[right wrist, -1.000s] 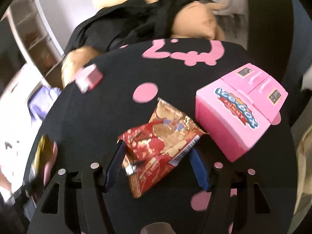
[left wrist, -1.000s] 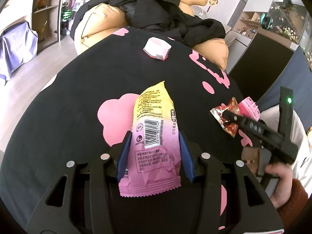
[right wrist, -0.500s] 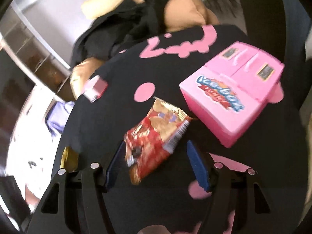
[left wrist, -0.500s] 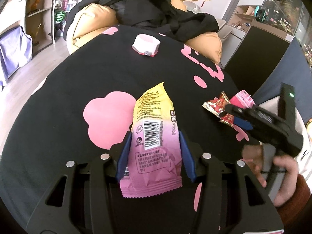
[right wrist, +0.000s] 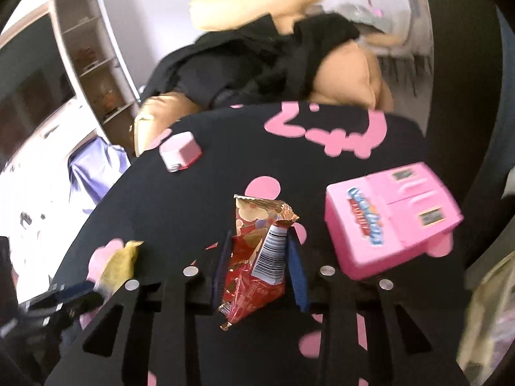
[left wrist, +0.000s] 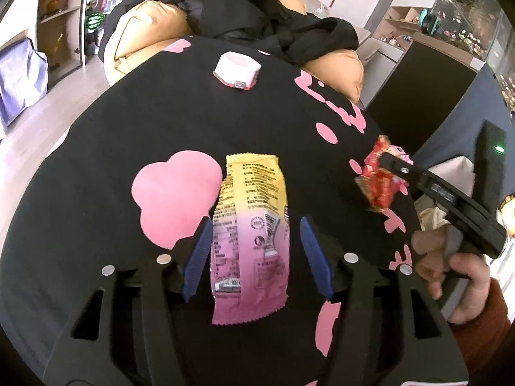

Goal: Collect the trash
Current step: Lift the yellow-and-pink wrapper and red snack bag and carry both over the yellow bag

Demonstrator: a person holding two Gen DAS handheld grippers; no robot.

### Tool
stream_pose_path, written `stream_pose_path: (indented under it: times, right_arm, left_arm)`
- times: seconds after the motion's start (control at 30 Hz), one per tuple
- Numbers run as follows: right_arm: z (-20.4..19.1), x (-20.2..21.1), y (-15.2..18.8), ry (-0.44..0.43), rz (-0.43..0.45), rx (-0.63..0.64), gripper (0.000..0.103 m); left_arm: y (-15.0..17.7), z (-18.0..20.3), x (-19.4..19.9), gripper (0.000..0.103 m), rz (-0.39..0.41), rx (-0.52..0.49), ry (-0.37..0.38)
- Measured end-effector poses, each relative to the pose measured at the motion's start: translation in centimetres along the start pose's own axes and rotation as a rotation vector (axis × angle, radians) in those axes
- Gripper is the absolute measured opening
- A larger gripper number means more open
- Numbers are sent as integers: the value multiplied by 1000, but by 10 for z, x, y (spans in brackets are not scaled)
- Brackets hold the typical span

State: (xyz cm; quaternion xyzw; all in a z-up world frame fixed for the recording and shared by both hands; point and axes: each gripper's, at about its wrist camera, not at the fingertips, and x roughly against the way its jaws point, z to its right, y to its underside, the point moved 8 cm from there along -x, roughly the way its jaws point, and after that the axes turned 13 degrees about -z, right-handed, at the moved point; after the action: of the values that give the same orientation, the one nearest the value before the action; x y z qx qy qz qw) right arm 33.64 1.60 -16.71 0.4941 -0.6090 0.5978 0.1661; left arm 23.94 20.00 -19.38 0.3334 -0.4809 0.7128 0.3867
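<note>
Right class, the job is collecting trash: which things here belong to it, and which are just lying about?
Job:
yellow-and-pink foil snack wrapper
red foil snack wrapper

Lying about:
pink plastic toy fridge
white-and-pink hexagonal box
black clothing on orange cushions

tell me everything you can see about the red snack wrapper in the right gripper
The crinkled red foil snack wrapper looks shiny, with gold edges, printed pictures and a white barcode panel. It is folded narrow and stands roughly upright, pinched between the blue-padded fingers of the right gripper, its torn top poking past the fingertips and its lower corner hanging behind them. In the left wrist view it appears lifted off the black cloth with pink shapes.
</note>
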Motion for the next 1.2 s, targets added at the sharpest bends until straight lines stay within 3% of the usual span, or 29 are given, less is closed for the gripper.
stream_pose_path:
  times: [0.27,0.3,0.37,0.5,0.83,1.2]
  right_arm:
    - [0,40,23,26,42,99,33]
    - [1,45,25,30,49,108,33]
    - [4,51,28,36,62,115,33]
    - [14,68,31,31,83,104,33]
    - [44,134,33,61,201,95,33]
    - [108,223,49,164,334,53,33]
  left_arm:
    - [-6,-1,-17,59,-43,2,-86]
    - [-9,0,-17,44,-33,-3,-99]
    - [-12,2,-17,29,-37,-8,-108]
    - [-20,18,2,24,26,-45,-113]
    - [-46,112,69,23,206,-215,-90]
    - [-51,248,103,23,305,-400,48]
